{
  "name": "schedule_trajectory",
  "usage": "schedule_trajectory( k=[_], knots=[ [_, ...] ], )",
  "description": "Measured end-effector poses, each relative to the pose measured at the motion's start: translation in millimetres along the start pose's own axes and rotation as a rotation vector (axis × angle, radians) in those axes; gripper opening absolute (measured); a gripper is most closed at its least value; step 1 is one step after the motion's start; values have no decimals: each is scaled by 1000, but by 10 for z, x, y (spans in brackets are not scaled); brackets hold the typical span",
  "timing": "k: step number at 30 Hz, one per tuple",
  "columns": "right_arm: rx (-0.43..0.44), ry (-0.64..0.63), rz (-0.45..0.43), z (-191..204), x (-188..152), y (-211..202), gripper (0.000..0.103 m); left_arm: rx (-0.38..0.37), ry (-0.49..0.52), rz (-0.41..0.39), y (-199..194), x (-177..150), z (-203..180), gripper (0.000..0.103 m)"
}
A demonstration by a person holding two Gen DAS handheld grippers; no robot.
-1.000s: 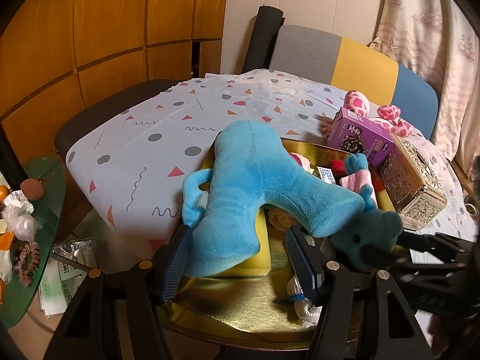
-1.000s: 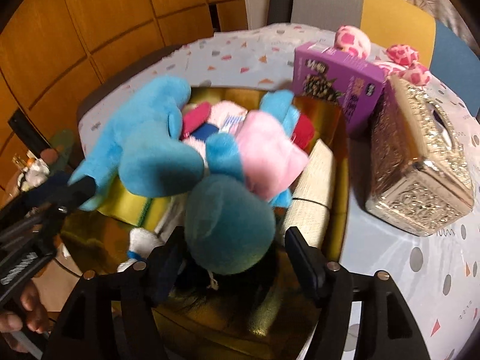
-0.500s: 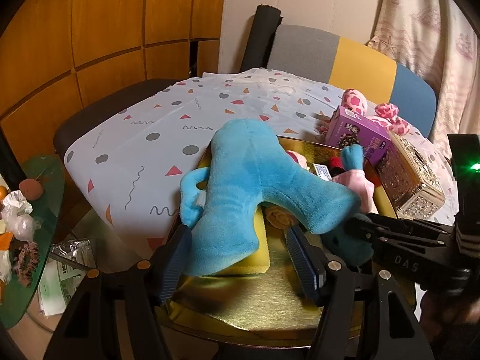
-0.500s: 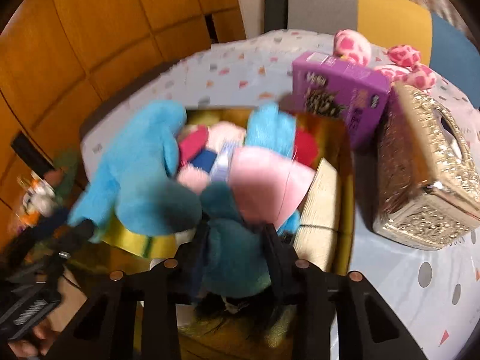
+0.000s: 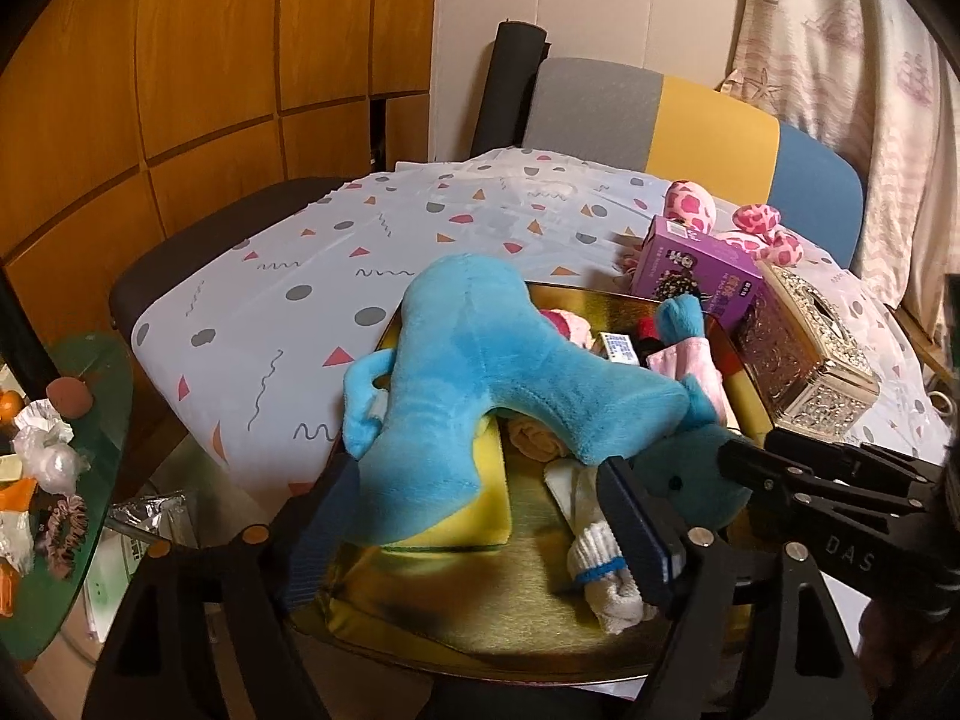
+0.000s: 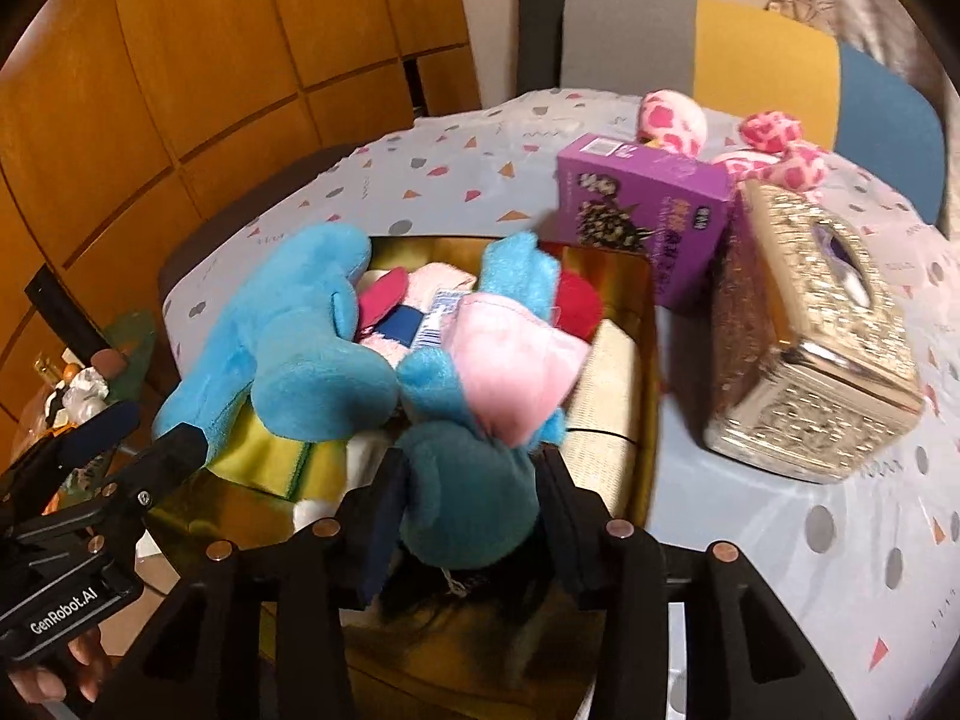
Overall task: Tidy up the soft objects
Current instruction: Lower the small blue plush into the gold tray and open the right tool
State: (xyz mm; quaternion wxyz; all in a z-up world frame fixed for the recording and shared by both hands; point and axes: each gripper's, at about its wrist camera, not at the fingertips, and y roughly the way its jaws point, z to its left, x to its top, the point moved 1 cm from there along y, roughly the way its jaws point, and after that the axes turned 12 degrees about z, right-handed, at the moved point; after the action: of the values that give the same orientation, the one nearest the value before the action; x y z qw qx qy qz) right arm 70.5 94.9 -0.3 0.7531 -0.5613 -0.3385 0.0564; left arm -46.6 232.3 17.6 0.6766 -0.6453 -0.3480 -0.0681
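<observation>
Plush toys mostly piled in gold tray (image 5: 420,618); teal doll (image 6: 468,504) clamped by right gripper (image 6: 474,516), left gripper (image 5: 474,528) just widened around blue plush (image 5: 480,384); pink spotted toy (image 6: 672,120) beyond tray left

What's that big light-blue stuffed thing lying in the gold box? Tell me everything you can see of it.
The light-blue plush is a soft, short-piled toy with thick forked limbs and a small curled arm on its left side. It sprawls across the gold box, one limb on a yellow sponge, another reaching over the far rim. One thick end lies between the left gripper fingers, which have just been opening and no longer pinch it. Its right limb rests against a teal plush that the right gripper squeezes.
</observation>
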Motion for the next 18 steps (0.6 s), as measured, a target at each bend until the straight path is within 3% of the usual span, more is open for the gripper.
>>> schedule_trajectory(
  k=[9,14,18],
  knots=[
    [-121,72,-88,-157,-241,-257,45,9,23,-32,-100,-76,-189,103],
    [-214,134,-143,-258,-396,-432,46,19,33,-49,-157,-135,-327,103],
    [-281,179,-169,-349,-546,-540,58,5,42,-45,-188,-184,-419,103]
  ],
)
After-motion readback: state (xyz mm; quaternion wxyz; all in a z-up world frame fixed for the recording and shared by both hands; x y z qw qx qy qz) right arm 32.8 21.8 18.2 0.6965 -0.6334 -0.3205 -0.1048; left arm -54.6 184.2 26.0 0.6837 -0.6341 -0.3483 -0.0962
